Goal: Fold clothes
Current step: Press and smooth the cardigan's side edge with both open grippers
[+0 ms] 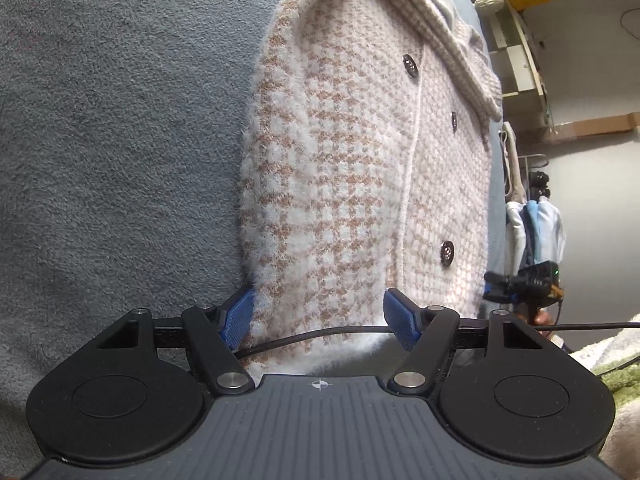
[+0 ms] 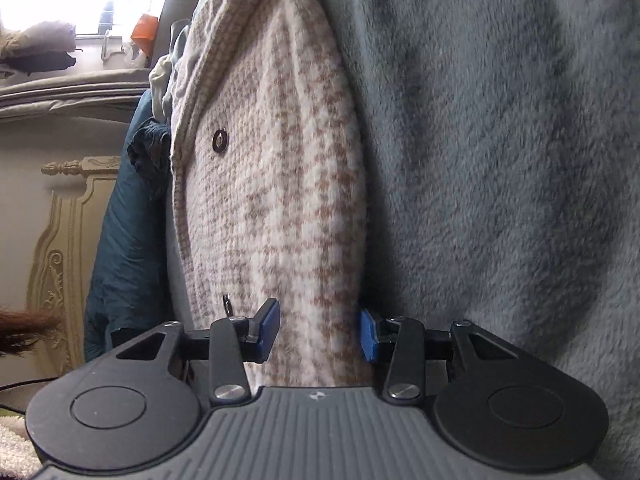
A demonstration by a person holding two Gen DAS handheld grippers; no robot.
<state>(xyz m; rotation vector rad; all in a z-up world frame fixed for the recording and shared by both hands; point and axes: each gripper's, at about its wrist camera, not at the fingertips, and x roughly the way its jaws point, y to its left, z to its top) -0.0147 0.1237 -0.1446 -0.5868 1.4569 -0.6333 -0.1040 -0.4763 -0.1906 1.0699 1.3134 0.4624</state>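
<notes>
Item: houndstooth knit cardigan [image 1: 352,168], buttoned, flat on grey fleece blanket [image 1: 120,140]. Soft, fuzzy, light, limp; best taken at hem edges. Left claw [image 1: 318,320] and right claw [image 2: 320,332] spread, straddling fabric.

Left gripper [image 1: 320,316] tilted downward, blue pads [image 1: 239,314] spread wide. Right gripper [image 2: 320,334] tilted downward, pads [image 2: 269,326] set narrower, parted.
</notes>
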